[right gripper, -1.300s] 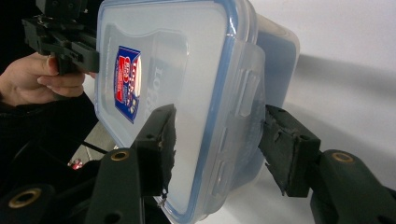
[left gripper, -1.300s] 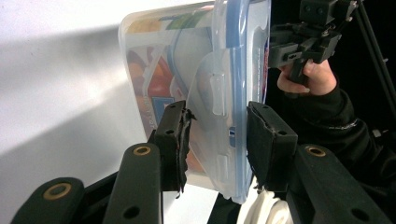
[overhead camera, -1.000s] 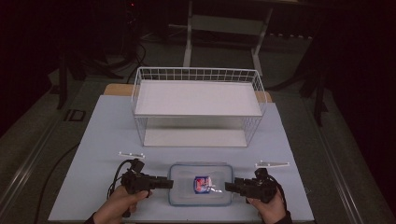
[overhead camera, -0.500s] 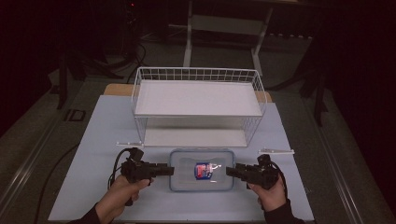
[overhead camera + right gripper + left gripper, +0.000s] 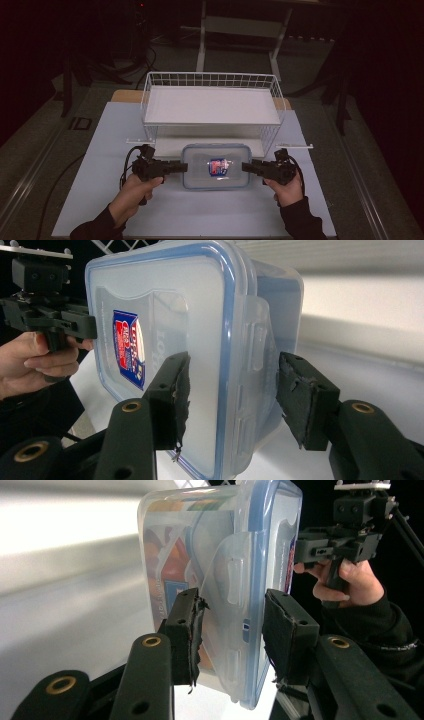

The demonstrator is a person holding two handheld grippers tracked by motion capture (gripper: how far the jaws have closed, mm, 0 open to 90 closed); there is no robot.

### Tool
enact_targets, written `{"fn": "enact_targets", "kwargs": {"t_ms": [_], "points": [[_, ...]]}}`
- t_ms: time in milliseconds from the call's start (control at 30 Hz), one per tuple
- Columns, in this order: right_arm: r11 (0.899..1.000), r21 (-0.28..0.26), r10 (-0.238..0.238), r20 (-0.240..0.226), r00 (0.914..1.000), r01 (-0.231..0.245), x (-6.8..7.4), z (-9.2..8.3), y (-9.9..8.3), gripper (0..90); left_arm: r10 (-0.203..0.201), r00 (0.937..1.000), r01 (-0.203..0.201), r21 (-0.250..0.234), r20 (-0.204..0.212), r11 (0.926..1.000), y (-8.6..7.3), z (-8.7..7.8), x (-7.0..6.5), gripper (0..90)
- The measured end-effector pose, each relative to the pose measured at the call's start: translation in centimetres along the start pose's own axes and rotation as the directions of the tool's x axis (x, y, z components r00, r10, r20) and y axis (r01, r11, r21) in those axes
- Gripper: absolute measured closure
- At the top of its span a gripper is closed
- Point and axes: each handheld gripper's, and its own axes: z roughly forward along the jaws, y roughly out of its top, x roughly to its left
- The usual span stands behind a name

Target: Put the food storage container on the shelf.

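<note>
A clear plastic container (image 5: 200, 162) with a blue-rimmed lid and a red and blue label (image 5: 218, 166) hangs between my two grippers, just in front of the wire rack. My left gripper (image 5: 184, 167) is shut on its left end; in the left gripper view the pads (image 5: 185, 630) clamp the container (image 5: 210, 555) across base and lid beside the latch. At the right end my right gripper (image 5: 245, 166) is shut on it too. In the right gripper view the container (image 5: 200, 305) sits between the right gripper's (image 5: 231, 390) jaws, with the left gripper (image 5: 92, 325) beyond.
A white wire rack (image 5: 210, 105) with a solid shelf stands at the back of the pale table mat (image 5: 200, 215), open underneath toward me. Two thin white strips (image 5: 295, 146) lie on the mat beside the rack's front feet. Dark floor and stands surround the table.
Both hands have carried the container away from the table's front edge toward the rack and a little upward. The grips on both ends look the same.
</note>
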Motion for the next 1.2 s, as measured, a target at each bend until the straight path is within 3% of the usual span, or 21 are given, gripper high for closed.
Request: {"fn": "enact_targets", "kwargs": {"t_ms": [400, 700, 900, 1200], "points": [[1.000, -0.023, -0.008, 0.010, 0.9999, 0.009, -1.6, 1.0, 1.8, 48.0, 0.015, 0.9999, -0.015, -0.061, -0.007, 0.9980, 1.2, 1.2, 1.8, 58.5], [1.000, -0.024, 0.003, 0.034, 0.9994, -0.002, -3.1, 1.9, 1.8, 48.0, 0.007, 0.9982, -0.013, -0.099, -0.060, 0.9950, 0.9, 2.7, 3.0, 57.0], [0.999, -0.034, -0.002, 0.049, 0.9988, 0.004, -3.6, 2.7, 2.0, 48.0, 0.020, 0.9945, -0.035, -0.145, -0.103, 0.9888, 0.8, 3.3, 3.5, 55.5], [0.998, -0.060, -0.013, 0.065, 0.9978, 0.017, -4.5, 3.6, 2.0, 47.9, 0.020, 0.9909, -0.043, -0.167, -0.133, 0.9851, 1.0, 4.2, 4.5, 53.9]]}}
